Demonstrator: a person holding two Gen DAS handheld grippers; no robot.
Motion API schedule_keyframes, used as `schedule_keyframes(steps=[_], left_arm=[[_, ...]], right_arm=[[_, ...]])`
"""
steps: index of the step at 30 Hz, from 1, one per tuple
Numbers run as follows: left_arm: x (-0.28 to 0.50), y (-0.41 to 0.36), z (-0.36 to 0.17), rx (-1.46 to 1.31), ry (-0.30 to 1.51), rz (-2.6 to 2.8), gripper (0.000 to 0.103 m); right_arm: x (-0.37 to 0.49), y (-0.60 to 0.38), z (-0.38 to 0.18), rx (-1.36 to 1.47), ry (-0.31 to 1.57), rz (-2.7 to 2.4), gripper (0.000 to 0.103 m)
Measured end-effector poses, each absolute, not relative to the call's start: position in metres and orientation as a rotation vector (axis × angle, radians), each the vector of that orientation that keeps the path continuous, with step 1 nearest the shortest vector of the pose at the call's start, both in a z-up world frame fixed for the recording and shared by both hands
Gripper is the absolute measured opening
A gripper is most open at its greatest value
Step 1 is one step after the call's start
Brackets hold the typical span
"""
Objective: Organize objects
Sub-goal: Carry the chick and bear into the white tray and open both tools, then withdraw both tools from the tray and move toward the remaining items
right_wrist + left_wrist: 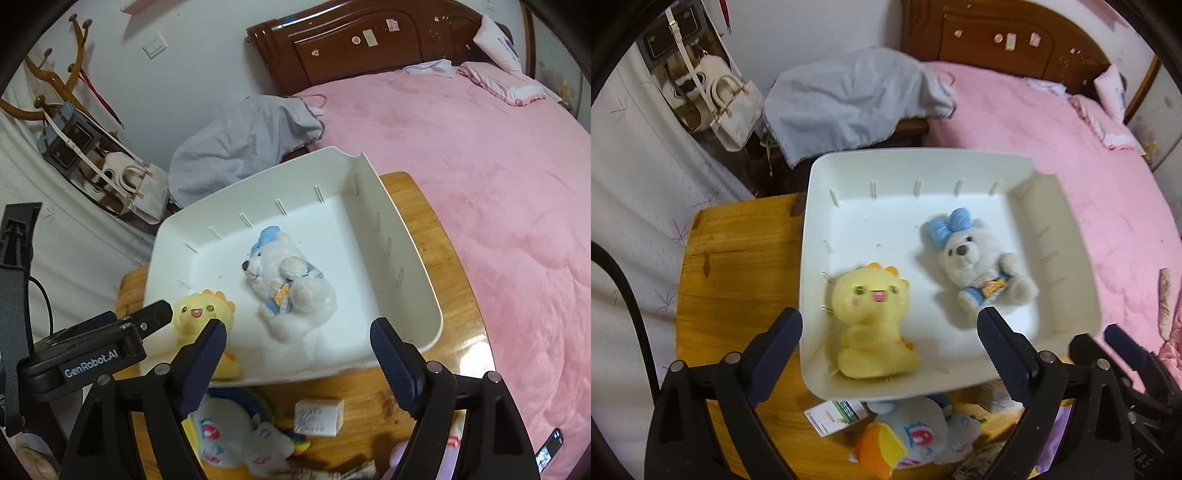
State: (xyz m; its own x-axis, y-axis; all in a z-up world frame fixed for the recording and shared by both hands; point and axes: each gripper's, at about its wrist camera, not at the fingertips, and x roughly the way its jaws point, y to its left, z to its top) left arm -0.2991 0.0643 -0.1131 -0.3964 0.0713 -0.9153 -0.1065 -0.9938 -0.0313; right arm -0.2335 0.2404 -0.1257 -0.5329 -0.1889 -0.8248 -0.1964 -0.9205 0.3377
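A white tray [886, 214] [332, 206] rests on a wooden table [731, 266]. Inside it lie a yellow plush toy [871, 321] [199, 314] at the near left and a white plush bear [979, 266] [291, 284] with a blue bow toward the middle. My left gripper [890, 328] stands open just above the yellow toy, its fingers wide on either side and not touching it. My right gripper [299, 328] is open over the tray's near edge, in front of the bear, with nothing between its fingers. Its tip [1115, 339] shows at the right of the left wrist view.
A grey-white plush with coloured patches [923, 439] [236, 439] and a small box [319, 417] lie on the table in front of the tray. A pink bed [480, 184] runs along the right. A grey cloth [849, 99] and hanging bags [731, 107] are behind.
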Motion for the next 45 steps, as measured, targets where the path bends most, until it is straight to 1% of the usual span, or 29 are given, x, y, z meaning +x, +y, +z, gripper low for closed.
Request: schedule_keyframes(steps=[8, 12, 15, 19, 23, 28, 31, 34, 37, 40, 45], left_arm=[[-0.261, 0.055, -0.082, -1.575, -0.054, 2.509, 0.097], [-0.241, 0.04, -0.068, -1.534, -0.192, 2.47, 0.097], [-0.227, 0.032, -0.058, -1.489, -0.252, 2.469, 0.097], [-0.208, 0.026, -0.043, -1.435, -0.233, 2.493, 0.097], [-0.183, 0.027, -0.029, -1.4, -0.168, 2.487, 0.097], [-0.148, 0.033, -0.027, -1.38, -0.098, 2.461, 0.097], [-0.129, 0.037, -0.026, -1.364, -0.056, 2.455, 0.097], [-0.112, 0.038, -0.025, -1.338, -0.07, 2.455, 0.097], [-0.099, 0.038, -0.027, -1.319, -0.095, 2.469, 0.097], [-0.087, 0.039, -0.034, -1.314, -0.107, 2.465, 0.097], [-0.068, 0.047, -0.049, -1.297, -0.059, 2.464, 0.097]], right_arm=[[-0.195, 0.239, -0.095, -1.443, 0.624, 2.699, 0.081], [-0.17, 0.241, -0.077, -1.333, 0.649, 2.752, 0.081], [-0.15, 0.245, -0.066, -1.253, 0.697, 2.774, 0.081], [-0.127, 0.252, -0.053, -1.14, 0.766, 2.81, 0.081], [-0.105, 0.253, -0.044, -1.07, 0.767, 2.843, 0.081], [-0.077, 0.247, -0.036, -1.051, 0.682, 2.887, 0.081], [-0.06, 0.237, -0.034, -1.046, 0.546, 2.922, 0.081], [-0.042, 0.228, -0.033, -1.056, 0.425, 2.941, 0.081], [-0.026, 0.224, -0.033, -1.048, 0.395, 2.962, 0.081], [-0.011, 0.22, -0.033, -1.004, 0.318, 2.962, 0.081], [0.015, 0.213, -0.038, -0.923, 0.176, 2.96, 0.083]])
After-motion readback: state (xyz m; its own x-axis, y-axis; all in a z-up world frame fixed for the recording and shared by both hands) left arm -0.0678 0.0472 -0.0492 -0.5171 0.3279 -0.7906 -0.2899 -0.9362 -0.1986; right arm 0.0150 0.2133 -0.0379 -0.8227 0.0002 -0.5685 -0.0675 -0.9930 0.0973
